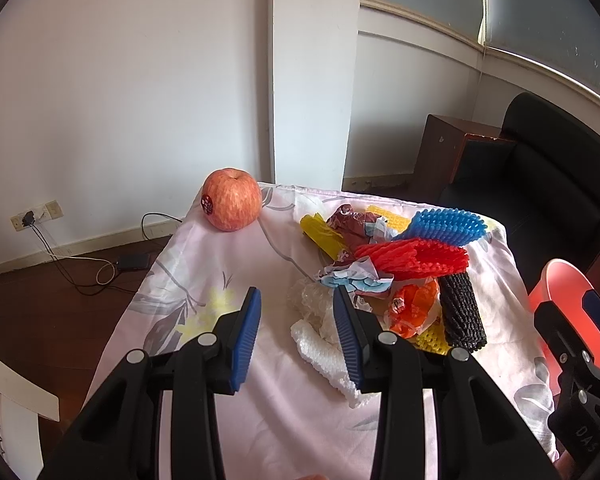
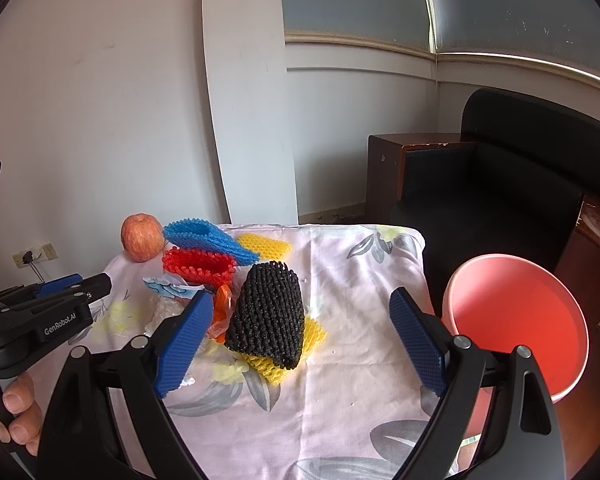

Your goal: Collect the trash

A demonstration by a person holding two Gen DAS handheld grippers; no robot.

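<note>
A pile of trash lies on the floral cloth [image 1: 220,264]: blue foam net [image 1: 446,226], red foam net [image 1: 416,258], black foam net [image 1: 462,312], yellow net [image 1: 320,234], orange wrapper [image 1: 414,308], crumpled paper [image 1: 356,278], clear plastic [image 1: 312,300] and white foam net [image 1: 324,354]. My left gripper [image 1: 296,320] is open and empty, just left of the clear plastic. My right gripper [image 2: 300,332] is open and empty, with the black net [image 2: 270,316] between its fingers, over a yellow net [image 2: 272,364]. A pink bin [image 2: 516,320] stands at the table's right.
An apple [image 1: 231,199] sits at the table's far left corner. A black armchair [image 2: 500,184] and a brown side cabinet [image 2: 384,176] stand behind the table. Cables and a power adapter [image 1: 132,261] lie on the wooden floor at left.
</note>
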